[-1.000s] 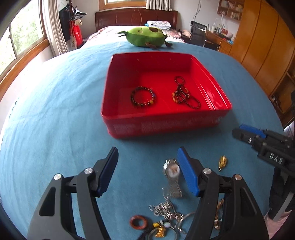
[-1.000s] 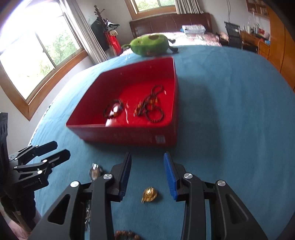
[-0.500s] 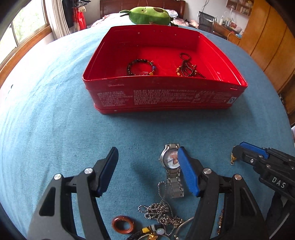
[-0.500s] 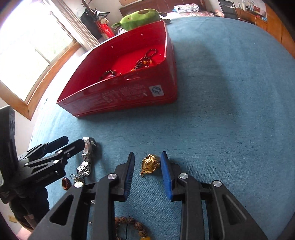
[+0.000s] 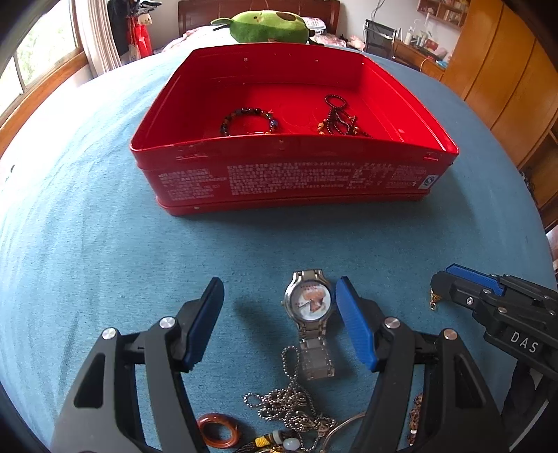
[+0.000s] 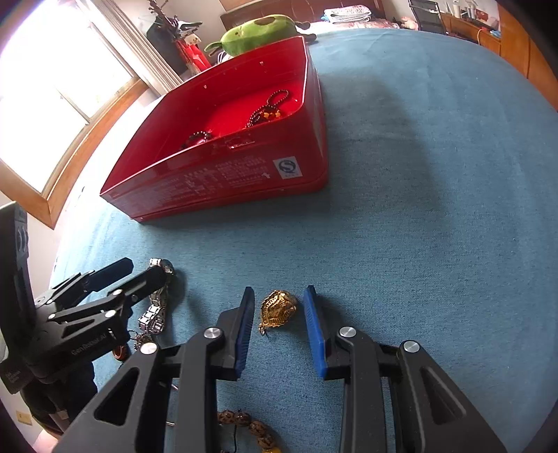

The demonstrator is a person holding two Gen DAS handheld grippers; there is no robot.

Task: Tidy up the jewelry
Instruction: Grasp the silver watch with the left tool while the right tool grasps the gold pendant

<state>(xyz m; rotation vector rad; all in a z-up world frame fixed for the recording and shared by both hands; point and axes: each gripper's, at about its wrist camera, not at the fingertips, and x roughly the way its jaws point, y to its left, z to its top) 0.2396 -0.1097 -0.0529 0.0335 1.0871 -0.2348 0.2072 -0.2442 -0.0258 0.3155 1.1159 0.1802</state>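
Gold metal catches the light on the small filigree pendant point(image 6: 278, 308), which lies flat on the blue cloth of the worktop point(image 6: 436, 226) between the two blue pads of the right gripper point(image 6: 279, 325); the jaws stand apart on either side of it and neither pad touches it. Just behind that gripper, at the lower edge of the right wrist view, a strand of brown patterned beads point(image 6: 251, 427) rests on the cloth.

To the left, the silver wristwatch point(image 5: 311, 306) lies face up with its metal band running back toward the camera. The left gripper point(image 5: 279, 325) has its jaws wide apart around it, the right-hand pad just beside the watch case, the left-hand pad well clear. Behind the watch band sits a tangle of ball chain point(image 5: 291, 404), and near it an orange-brown ring point(image 5: 218, 430).

Farther out on the worktop stands the red tin box point(image 5: 296, 177), open at the top, with printed text on its near wall. Inside it a dark beaded bracelet point(image 5: 249, 120) lies on the left of the floor and a dark beaded necklace point(image 5: 340, 120) on the right, apart from each other.

Beyond the box a green avocado plush toy point(image 5: 268, 26) lies at the far edge.
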